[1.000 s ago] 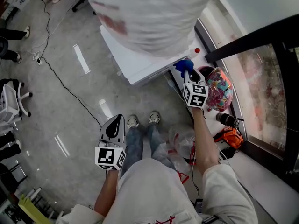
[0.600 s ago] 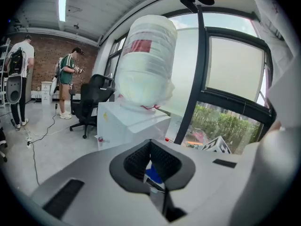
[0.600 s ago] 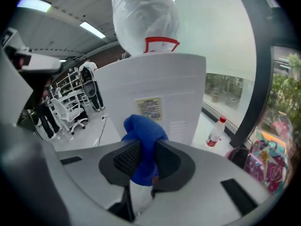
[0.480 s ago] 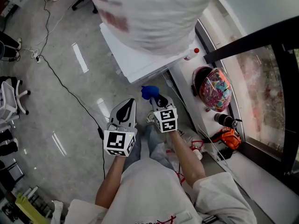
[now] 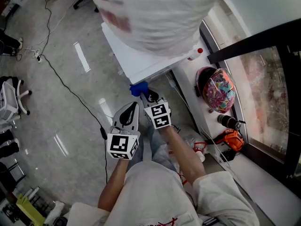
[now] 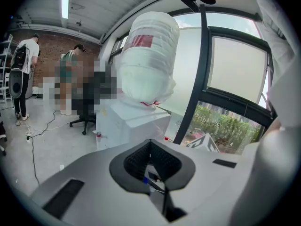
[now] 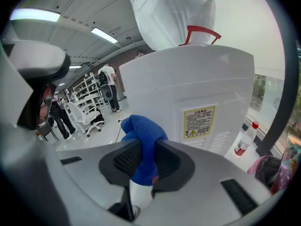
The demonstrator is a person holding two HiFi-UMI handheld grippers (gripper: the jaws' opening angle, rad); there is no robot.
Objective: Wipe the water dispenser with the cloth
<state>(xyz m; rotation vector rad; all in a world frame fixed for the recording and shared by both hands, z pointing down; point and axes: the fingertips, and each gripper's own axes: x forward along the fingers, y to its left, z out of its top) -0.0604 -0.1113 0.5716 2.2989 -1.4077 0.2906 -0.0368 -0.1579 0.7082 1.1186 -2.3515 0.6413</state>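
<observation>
The white water dispenser (image 5: 141,55) stands ahead of me, its bottle (image 6: 146,60) wrapped in white plastic. In the right gripper view its side panel (image 7: 188,93) with a yellow label is close in front. My right gripper (image 5: 148,97) is shut on the blue cloth (image 5: 138,88), which sits just below the dispenser's near corner; I cannot tell if it touches. The cloth (image 7: 143,140) bulges up between the right gripper's (image 7: 143,161) jaws. My left gripper (image 5: 129,108) hangs beside the right one, lower and to its left. The left gripper's (image 6: 150,161) jaws are shut on nothing.
A white ledge along the window carries a colourful helmet (image 5: 216,89), a red-capped bottle (image 5: 194,54) and an orange tool (image 5: 230,138). A black cable (image 5: 66,86) runs over the grey floor. Office chairs (image 5: 14,100) stand at the left. People stand in the room's background (image 6: 23,74).
My right gripper has carried the blue cloth from the window ledge leftward to the dispenser's near corner. The left gripper has risen slightly and moved to the right.
</observation>
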